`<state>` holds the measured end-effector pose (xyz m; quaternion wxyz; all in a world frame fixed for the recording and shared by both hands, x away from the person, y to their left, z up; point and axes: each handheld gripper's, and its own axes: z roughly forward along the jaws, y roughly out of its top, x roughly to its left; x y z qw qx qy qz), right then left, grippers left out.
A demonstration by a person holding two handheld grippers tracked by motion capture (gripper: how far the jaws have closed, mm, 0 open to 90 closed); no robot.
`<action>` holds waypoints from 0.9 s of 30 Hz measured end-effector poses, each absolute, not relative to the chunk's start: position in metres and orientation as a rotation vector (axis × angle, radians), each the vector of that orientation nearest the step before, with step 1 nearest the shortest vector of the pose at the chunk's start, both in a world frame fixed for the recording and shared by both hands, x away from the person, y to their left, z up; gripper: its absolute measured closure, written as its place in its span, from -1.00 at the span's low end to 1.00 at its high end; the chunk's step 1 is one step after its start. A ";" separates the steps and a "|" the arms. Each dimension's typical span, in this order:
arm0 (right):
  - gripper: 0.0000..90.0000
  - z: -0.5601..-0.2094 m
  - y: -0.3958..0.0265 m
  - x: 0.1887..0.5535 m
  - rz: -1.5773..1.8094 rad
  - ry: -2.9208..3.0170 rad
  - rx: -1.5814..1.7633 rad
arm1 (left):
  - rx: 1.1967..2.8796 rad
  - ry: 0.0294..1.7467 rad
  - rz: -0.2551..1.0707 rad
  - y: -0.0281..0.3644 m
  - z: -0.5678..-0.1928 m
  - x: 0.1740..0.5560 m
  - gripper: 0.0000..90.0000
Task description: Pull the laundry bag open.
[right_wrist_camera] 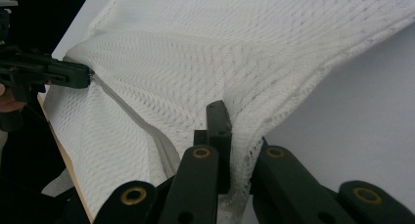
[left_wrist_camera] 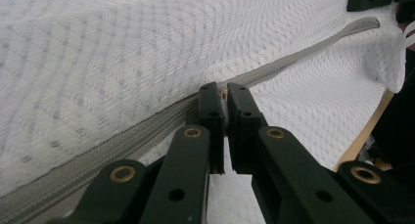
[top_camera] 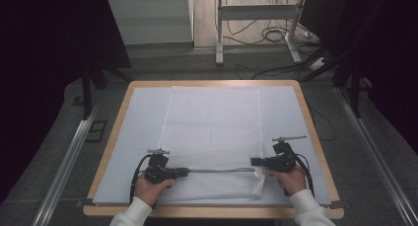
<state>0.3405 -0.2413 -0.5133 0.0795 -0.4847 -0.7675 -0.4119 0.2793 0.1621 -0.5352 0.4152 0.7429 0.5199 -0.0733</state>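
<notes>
A white mesh bag (top_camera: 212,122) lies flat on the pale mat (top_camera: 143,117). Its grey zipper (top_camera: 217,170) runs across near the front edge. My left gripper (top_camera: 186,171) is at the zipper's left end. In the left gripper view the left gripper (left_wrist_camera: 225,94) is shut on the small zipper pull, and the grey zipper (left_wrist_camera: 303,50) stretches away to the upper right. My right gripper (top_camera: 253,162) is at the zipper's right end. In the right gripper view the right gripper (right_wrist_camera: 235,131) is shut on a bunched fold of mesh bag (right_wrist_camera: 205,53) beside the zipper (right_wrist_camera: 161,145).
The mat covers a wooden table (top_camera: 306,112) whose front edge is close to both hands. Dark curtains stand at left and right, and a metal frame with cables (top_camera: 276,33) is on the floor behind the table. Bare mat (top_camera: 286,117) flanks the bag.
</notes>
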 end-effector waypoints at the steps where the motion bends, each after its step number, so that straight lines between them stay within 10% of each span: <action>1: 0.96 -0.513 -0.241 0.340 -1.233 -2.297 -1.449 | 1.869 1.306 -0.184 0.162 -0.535 0.279 0.93; 27: 0.96 -0.514 -0.240 0.340 -1.227 -2.307 -1.449 | 1.824 1.372 -0.158 0.208 -0.535 0.264 0.93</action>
